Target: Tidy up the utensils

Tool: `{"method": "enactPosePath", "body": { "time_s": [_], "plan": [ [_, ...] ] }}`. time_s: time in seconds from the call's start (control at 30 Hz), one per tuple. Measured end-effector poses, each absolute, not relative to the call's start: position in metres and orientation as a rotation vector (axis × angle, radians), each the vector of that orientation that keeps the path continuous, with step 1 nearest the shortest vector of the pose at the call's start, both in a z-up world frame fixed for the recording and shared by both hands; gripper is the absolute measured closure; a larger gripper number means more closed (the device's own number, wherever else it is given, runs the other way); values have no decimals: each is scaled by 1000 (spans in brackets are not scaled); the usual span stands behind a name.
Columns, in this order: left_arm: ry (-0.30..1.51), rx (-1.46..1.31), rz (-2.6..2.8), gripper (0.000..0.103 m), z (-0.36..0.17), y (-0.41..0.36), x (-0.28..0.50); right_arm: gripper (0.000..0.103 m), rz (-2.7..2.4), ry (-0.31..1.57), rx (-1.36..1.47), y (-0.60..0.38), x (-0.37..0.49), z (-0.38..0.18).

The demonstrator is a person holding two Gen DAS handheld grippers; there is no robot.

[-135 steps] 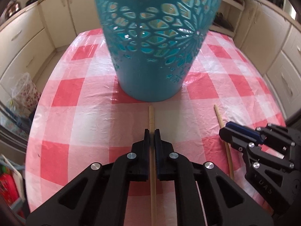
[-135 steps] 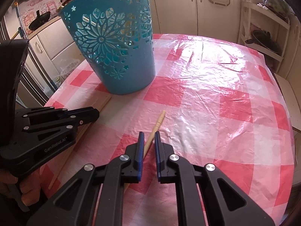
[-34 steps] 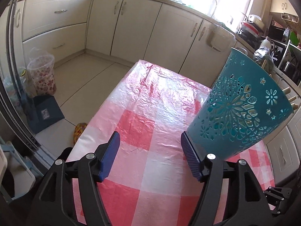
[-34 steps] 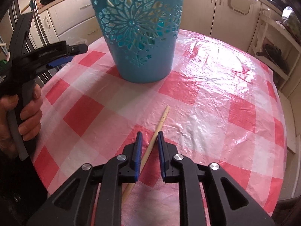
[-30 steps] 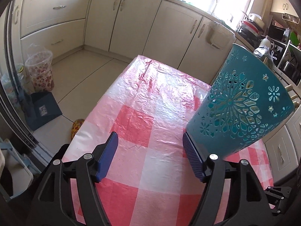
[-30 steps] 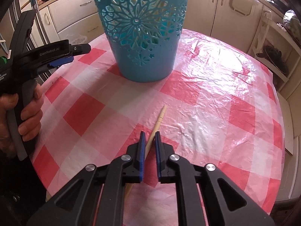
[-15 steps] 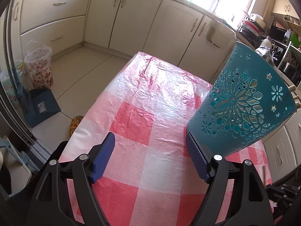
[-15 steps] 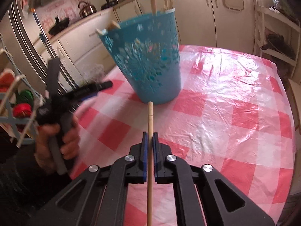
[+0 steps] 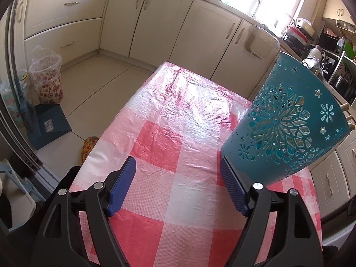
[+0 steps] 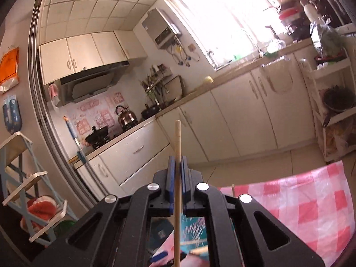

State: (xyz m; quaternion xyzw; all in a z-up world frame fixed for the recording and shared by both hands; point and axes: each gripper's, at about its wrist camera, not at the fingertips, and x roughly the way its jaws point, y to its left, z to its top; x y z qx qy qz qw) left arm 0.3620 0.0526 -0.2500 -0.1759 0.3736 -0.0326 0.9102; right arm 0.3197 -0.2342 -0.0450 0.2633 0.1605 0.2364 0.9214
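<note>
A teal cut-out basket [image 9: 287, 129] stands on the red-and-white checked tablecloth [image 9: 178, 160] at the right of the left wrist view, with wooden stick ends [image 9: 346, 106] poking over its rim. My left gripper [image 9: 176, 184] is open and empty above the cloth, its right pad close to the basket's base. My right gripper [image 10: 177, 164] is shut on a wooden chopstick [image 10: 177, 178] and holds it raised and near upright. The basket [image 10: 193, 229] shows partly below this gripper's body, mostly hidden.
Cream kitchen cabinets [image 9: 155, 29] line the walls beyond the table. A floral bin [image 9: 47, 80] and a dark blue box [image 9: 49, 126] stand on the floor to the left. The tablecloth's far end [image 10: 311, 200] shows at the lower right of the right wrist view.
My right gripper closed on the chopstick, lifted it off the cloth and tilted it up over the basket. My left gripper stays open and has drifted slightly.
</note>
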Motion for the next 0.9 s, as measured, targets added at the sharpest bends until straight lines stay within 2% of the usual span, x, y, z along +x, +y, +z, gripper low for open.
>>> {"method": "enactPosePath", "body": {
  "time_s": [0.17, 0.47, 0.53, 0.67, 0.77, 0.83, 0.9],
  "plan": [
    [769, -369, -74, 28, -250, 54, 362, 97, 336, 273, 471, -209, 356, -59],
    [767, -373, -85, 26, -250, 54, 362, 96, 282, 375, 409, -201, 357, -103],
    [767, -376, -83, 26, -250, 54, 362, 87, 286, 385, 390, -198, 354, -106],
    [770, -382, -76, 25, -251, 55, 363, 85, 314, 398, 348, -196, 337, -107],
    [765, -376, -67, 24, -251, 56, 361, 78, 319, 402, 324, -202, 315, -103],
    [759, -366, -55, 24, -249, 55, 360, 60, 312, 407, 304, -206, 294, -102],
    [765, -335, -34, 23, -245, 52, 358, 50, 289, 422, 278, -211, 271, -101]
  ]
}}
